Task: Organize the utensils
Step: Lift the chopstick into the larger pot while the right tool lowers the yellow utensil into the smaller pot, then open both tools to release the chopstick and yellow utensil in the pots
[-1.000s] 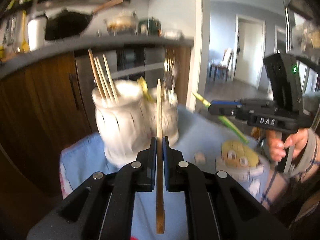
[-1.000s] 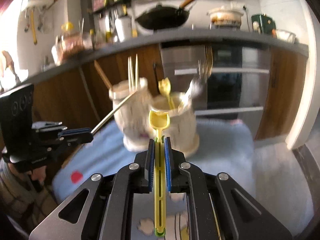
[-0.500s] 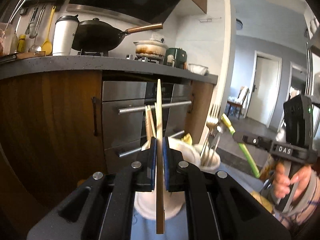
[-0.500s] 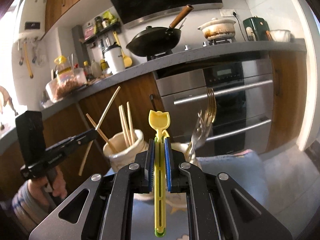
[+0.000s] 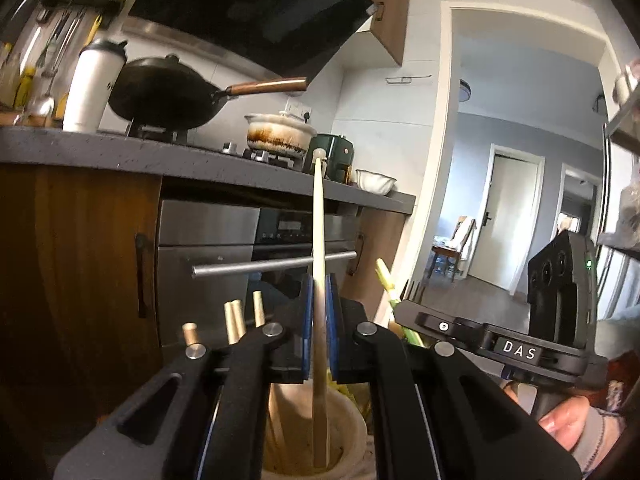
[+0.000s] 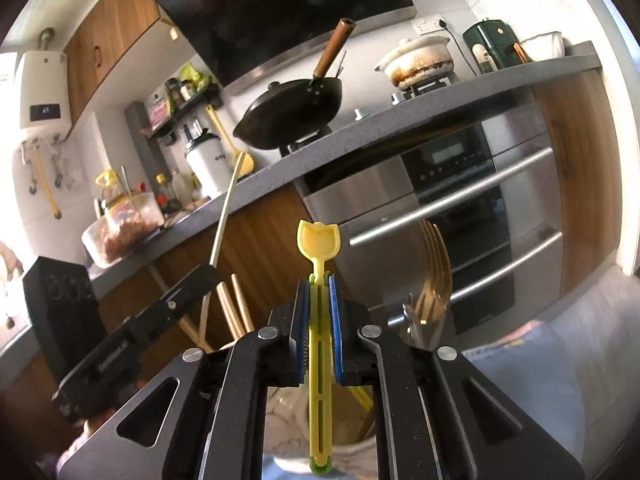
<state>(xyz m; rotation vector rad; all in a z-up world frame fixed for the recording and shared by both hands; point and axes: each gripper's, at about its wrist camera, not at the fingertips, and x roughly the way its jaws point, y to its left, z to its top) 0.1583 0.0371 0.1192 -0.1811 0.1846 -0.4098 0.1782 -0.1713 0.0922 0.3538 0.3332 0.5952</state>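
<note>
Left fingers (image 5: 319,312) clamp a chopstick (image 5: 318,240) — right fingers (image 6: 319,312) a yellow spoon (image 6: 319,248).

We counted two grippers: left gripper (image 5: 319,312), right gripper (image 6: 319,312). One chopstick (image 5: 319,240) in left. One yellow utensil (image 6: 319,248) in right. Two holders: chopstick holder (image 5: 352,436), second holder (image 6: 352,452). Standing chopstick ends (image 5: 234,320): four, perhaps more behind fingers. Forks (image 6: 434,280): about three, blurred. One wok (image 6: 296,116), one clay pot (image 6: 416,62).
</note>
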